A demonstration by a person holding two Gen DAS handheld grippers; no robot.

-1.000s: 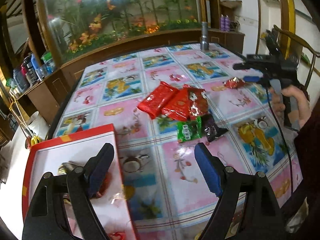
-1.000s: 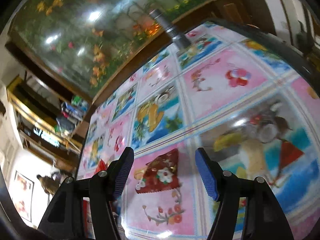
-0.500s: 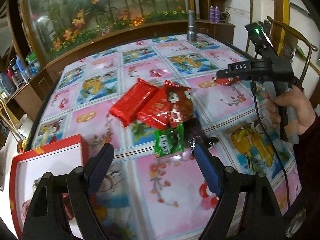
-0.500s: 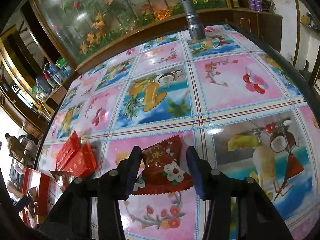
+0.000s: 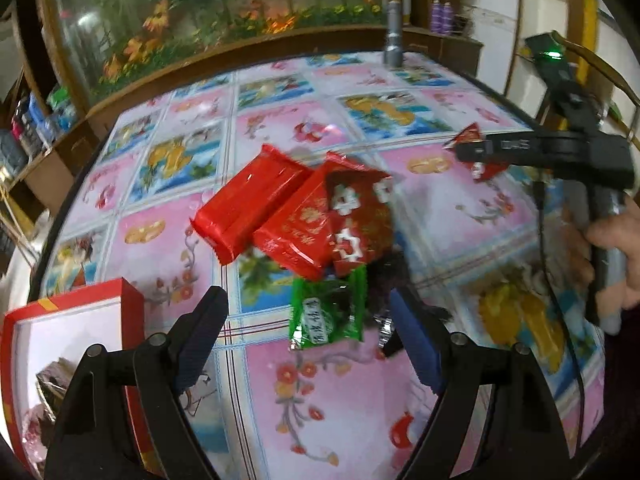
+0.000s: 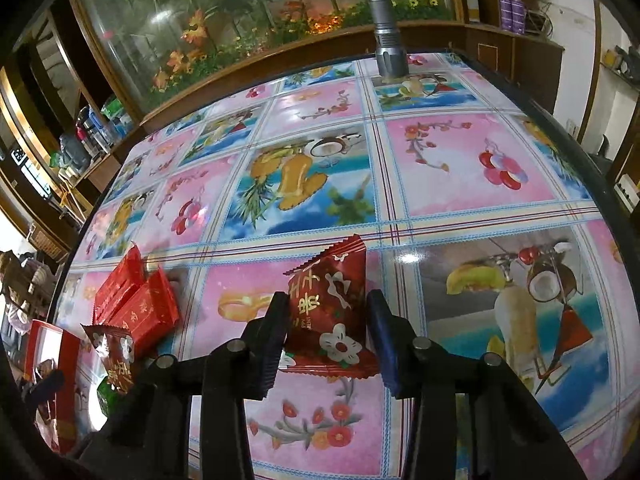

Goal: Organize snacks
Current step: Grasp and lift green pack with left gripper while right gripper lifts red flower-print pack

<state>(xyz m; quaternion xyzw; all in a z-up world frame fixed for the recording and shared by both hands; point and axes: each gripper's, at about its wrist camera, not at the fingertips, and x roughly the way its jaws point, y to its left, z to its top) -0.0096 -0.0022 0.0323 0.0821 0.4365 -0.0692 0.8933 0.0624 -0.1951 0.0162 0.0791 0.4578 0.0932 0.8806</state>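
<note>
Two grippers work over a table covered with a fruit-and-flower patterned cloth. At far left stands an open red box with a white interior; some wrapped items lie inside it, too blurred to identify. The left gripper hangs just beside the box, jaws wide apart and holding nothing. Between and just beyond its fingers lies a green snack packet, not touched by either pad. A dark packet lies against the green one on its right, partly hidden by the right-hand finger. Behind these lie two bright red packets side by side and a dark red flowered packet overlapping the nearer of them. Further right, well apart from the pile, the right gripper has just been closing its jaws, and both pads now press the sides of a separate dark red flowered snack packet. That packet stands tilted up on the cloth. A grey metal flashlight stands upright at the table's far edge.
</note>
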